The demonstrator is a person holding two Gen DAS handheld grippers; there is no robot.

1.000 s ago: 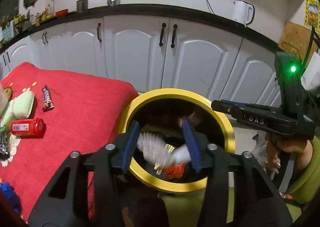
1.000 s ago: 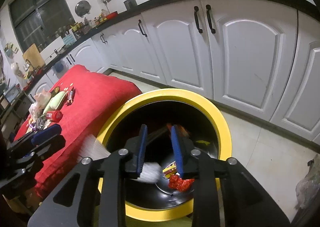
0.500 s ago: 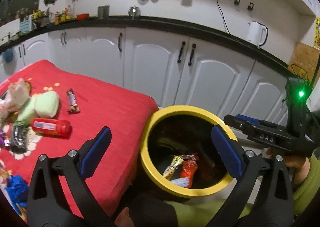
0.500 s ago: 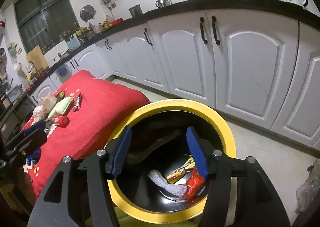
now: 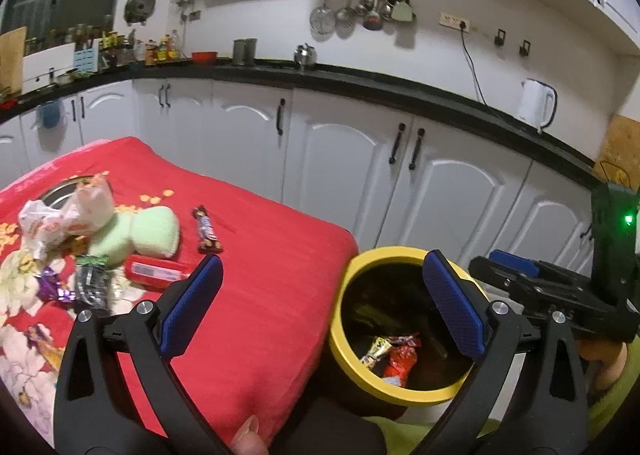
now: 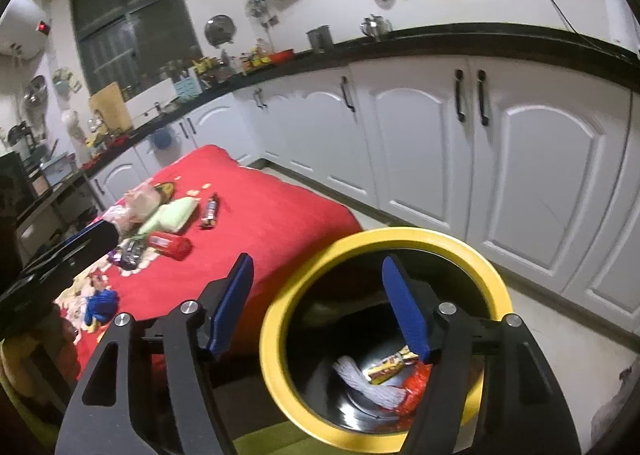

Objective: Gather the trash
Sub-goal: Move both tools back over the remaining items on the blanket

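A black bin with a yellow rim point(image 5: 337, 335) point(image 6: 400, 233) stands beside the red-covered table point(image 5: 260, 275). Inside it lie a white crumpled paper point(image 6: 368, 379), a yellow wrapper point(image 6: 388, 365) and a red wrapper point(image 5: 400, 361). My left gripper point(image 5: 322, 259) hangs wide open and empty over the table edge and the bin's near side. My right gripper point(image 6: 317, 261) is above the bin's left rim, its jaws still opening with nothing between them. On the table remain a chocolate bar point(image 5: 206, 231), a red can point(image 5: 156, 273) and a dark wrapper point(image 5: 92, 283).
A green pouch point(image 5: 154, 231), a crumpled plastic bag point(image 5: 68, 215), a purple wrapper point(image 5: 50, 287) and a blue object point(image 6: 102, 303) also lie on the cloth. White cabinets point(image 5: 340, 175) run behind. A person's green sleeve point(image 5: 616, 395) shows at the lower right.
Both grippers let go of the white paper and wrappers, which now lie in the bin. Both sets of jaws spread apart, and both hands rose and drew back from the bin.
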